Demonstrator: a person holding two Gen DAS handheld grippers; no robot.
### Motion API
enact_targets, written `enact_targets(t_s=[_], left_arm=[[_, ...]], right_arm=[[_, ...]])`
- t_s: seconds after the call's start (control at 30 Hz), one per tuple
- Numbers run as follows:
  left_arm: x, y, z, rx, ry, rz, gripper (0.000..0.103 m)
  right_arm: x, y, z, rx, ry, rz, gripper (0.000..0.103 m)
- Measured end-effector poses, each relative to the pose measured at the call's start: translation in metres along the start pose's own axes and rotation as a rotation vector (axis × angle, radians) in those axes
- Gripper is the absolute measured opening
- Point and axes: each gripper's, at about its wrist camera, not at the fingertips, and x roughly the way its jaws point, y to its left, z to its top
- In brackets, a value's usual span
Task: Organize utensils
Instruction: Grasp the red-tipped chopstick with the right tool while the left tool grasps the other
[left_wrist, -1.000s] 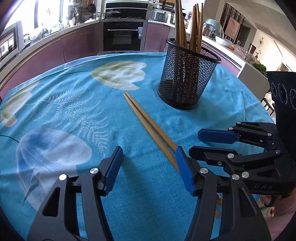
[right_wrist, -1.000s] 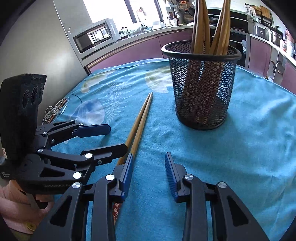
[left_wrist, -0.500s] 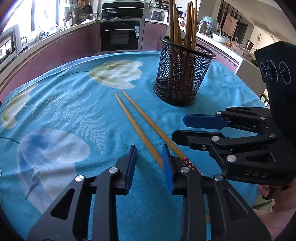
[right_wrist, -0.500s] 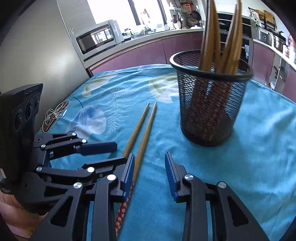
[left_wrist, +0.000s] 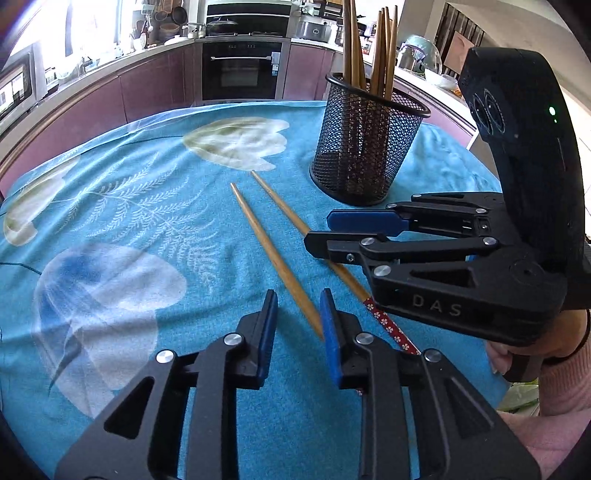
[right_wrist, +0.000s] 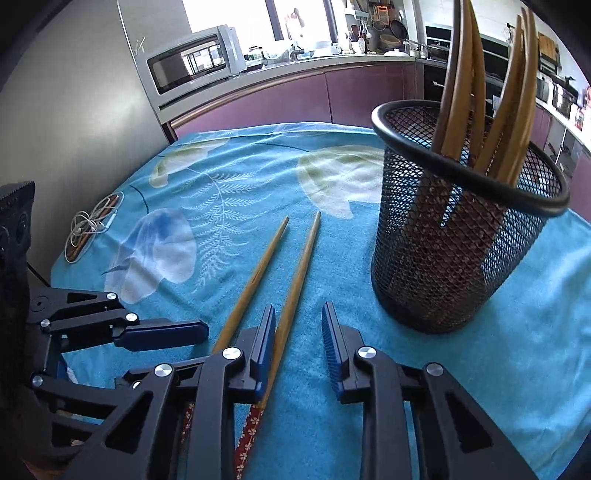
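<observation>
Two wooden chopsticks lie apart on the blue cloth. The left chopstick (left_wrist: 275, 258) runs in between the narrow jaws of my left gripper (left_wrist: 299, 323) and ends against the right pad (left_wrist: 328, 332); the other pad stands off it. The right chopstick (right_wrist: 299, 273), with a red flowered end (left_wrist: 388, 325), lies between the closing jaws of my right gripper (right_wrist: 298, 332), close along the left pad (right_wrist: 267, 339), and is not pinched. Both grippers sit side by side, each visible in the other's view: right gripper (left_wrist: 321, 230), left gripper (right_wrist: 207, 345). A black mesh holder (right_wrist: 454, 240) (left_wrist: 365, 147) stands beyond, holding several chopsticks.
A coiled earphone cable (right_wrist: 92, 225) lies at the cloth's left edge. The round table drops off near the person's hand (left_wrist: 535, 350). Purple cabinets, an oven (left_wrist: 240, 70) and a microwave (right_wrist: 192, 66) ring the room behind.
The two chopsticks, first lying together, are now spread apart. My left jaws narrowed from wide around the left stick. My right gripper shifted sideways over the right stick and its jaws narrowed.
</observation>
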Motion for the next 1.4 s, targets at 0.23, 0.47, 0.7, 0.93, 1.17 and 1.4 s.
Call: enact_targets(t_s=[0.23, 0.47, 0.7, 0.93, 1.17, 1.4], left_arm=[[0.004, 0.004, 0.007, -0.002, 0.001, 0.016, 0.026], [0.012, 0.009, 0.016, -0.014, 0.008, 0.016, 0.025], [0.019, 0.010, 0.023, -0.021, 0.012, 0.032, 0.022], [0.021, 0.009, 0.025, -0.031, 0.005, 0.038, 0.019], [0.021, 0.015, 0.025, -0.098, -0.006, 0.033, 0.010], [0.019, 0.015, 0.023, -0.118, -0.016, 0.024, 0.008]], right_arm=[[-0.001, -0.003, -0.002, -0.005, 0.007, -0.017, 0.010], [-0.007, -0.008, -0.008, 0.016, 0.010, -0.010, 0.007], [-0.006, -0.004, -0.008, -0.003, 0.008, -0.042, 0.007], [-0.007, -0.008, -0.008, 0.025, 0.001, -0.022, 0.006], [-0.013, -0.014, -0.011, 0.055, -0.013, -0.002, 0.006], [-0.023, -0.020, -0.016, 0.074, -0.035, 0.037, 0.006]])
